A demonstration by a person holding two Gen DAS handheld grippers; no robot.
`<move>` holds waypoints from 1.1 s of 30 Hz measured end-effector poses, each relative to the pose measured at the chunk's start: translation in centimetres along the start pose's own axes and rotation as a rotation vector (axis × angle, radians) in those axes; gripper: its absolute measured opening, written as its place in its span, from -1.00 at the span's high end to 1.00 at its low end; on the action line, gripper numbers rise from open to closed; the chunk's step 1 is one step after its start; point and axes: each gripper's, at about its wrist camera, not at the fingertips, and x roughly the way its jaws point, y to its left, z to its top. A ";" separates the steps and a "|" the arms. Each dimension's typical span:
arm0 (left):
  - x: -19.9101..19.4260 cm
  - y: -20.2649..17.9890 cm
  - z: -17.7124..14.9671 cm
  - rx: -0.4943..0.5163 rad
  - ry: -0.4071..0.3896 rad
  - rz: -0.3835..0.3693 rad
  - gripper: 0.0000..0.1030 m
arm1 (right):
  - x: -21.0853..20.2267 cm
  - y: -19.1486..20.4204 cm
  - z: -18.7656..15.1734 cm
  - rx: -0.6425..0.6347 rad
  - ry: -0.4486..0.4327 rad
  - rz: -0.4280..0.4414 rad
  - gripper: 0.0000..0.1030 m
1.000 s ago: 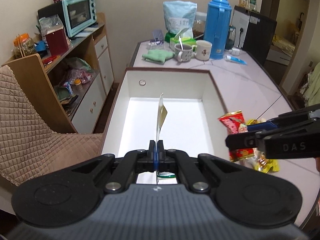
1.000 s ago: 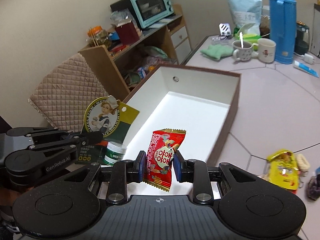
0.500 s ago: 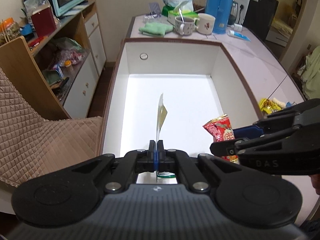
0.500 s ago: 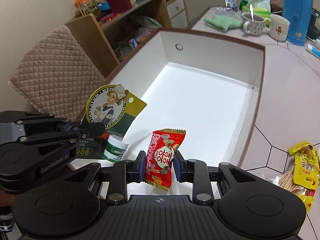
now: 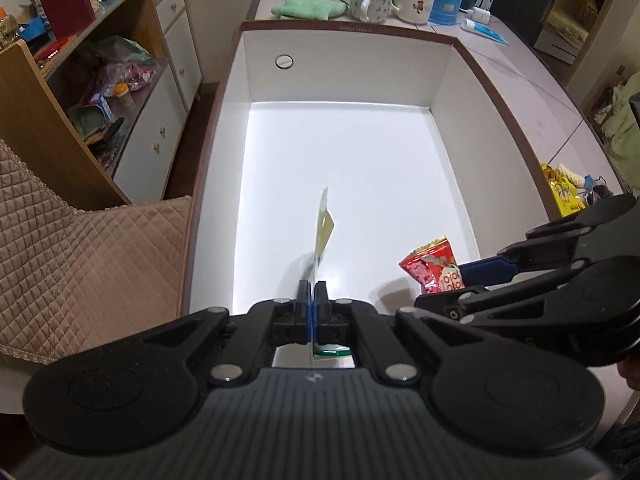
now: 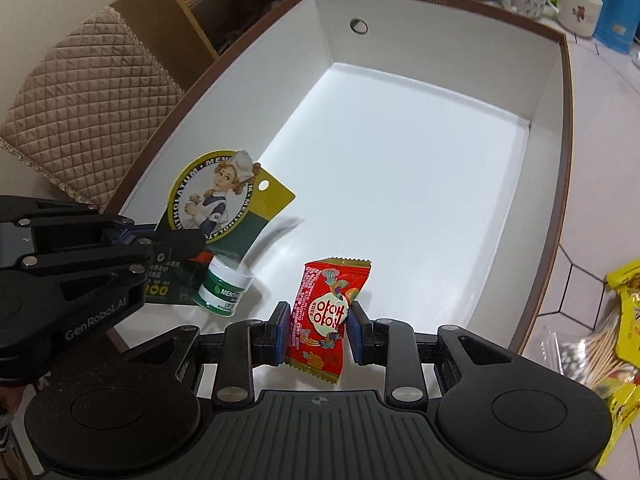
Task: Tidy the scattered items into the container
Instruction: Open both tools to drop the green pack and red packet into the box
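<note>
White box (image 6: 400, 184) — right view alone shows balm card's (image 6: 224, 204) face.

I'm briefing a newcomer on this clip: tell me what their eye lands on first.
The big white box, its floor bare, fills both views. Over its near end the right gripper pinches a red candy packet. Beside it the left gripper clamps a Mentholatum lip balm card, its small green jar hanging below.

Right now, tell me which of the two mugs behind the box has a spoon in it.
The patterned mug, nearest the green cloth; the cream mug beside it has none.
</note>
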 end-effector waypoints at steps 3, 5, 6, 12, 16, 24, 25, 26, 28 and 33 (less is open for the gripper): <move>0.2 -0.1 0.0 -0.003 0.015 -0.007 0.88 | -0.5 0.0 -0.2 -0.001 -0.005 0.021 -0.19; 0.0 -0.2 0.1 -0.001 0.014 -0.007 0.86 | -1.0 0.1 -0.4 -0.005 -0.017 0.015 -0.19; -0.2 -0.2 0.1 0.000 0.012 -0.006 0.84 | -1.2 0.1 -0.5 -0.005 -0.017 0.014 -0.19; -1.5 -0.8 0.1 0.009 -0.005 -0.001 0.81 | -2.8 0.4 -1.0 -0.002 -0.024 0.032 -0.19; -2.3 -1.2 0.1 0.015 -0.017 0.002 0.81 | -3.7 0.6 -1.3 -0.002 -0.033 0.026 -0.19; -4.0 -2.1 -0.2 0.029 -0.037 0.014 0.79 | -6.3 0.9 -2.7 0.005 -0.066 0.004 -0.19; -4.3 -2.3 -0.3 0.032 -0.040 0.017 0.79 | -6.6 0.9 -2.9 0.007 -0.069 0.002 -0.19; -4.5 -2.4 -0.4 0.035 -0.043 0.020 0.77 | -6.9 1.0 -3.1 0.009 -0.074 0.001 -0.19; -5.1 -2.6 -0.6 0.039 -0.053 0.026 0.71 | -7.1 1.5 -3.3 0.012 -0.084 -0.002 -0.19; -6.4 -3.3 -1.1 0.048 -0.071 0.037 0.67 | -8.1 2.1 -4.1 0.015 -0.097 -0.015 -0.19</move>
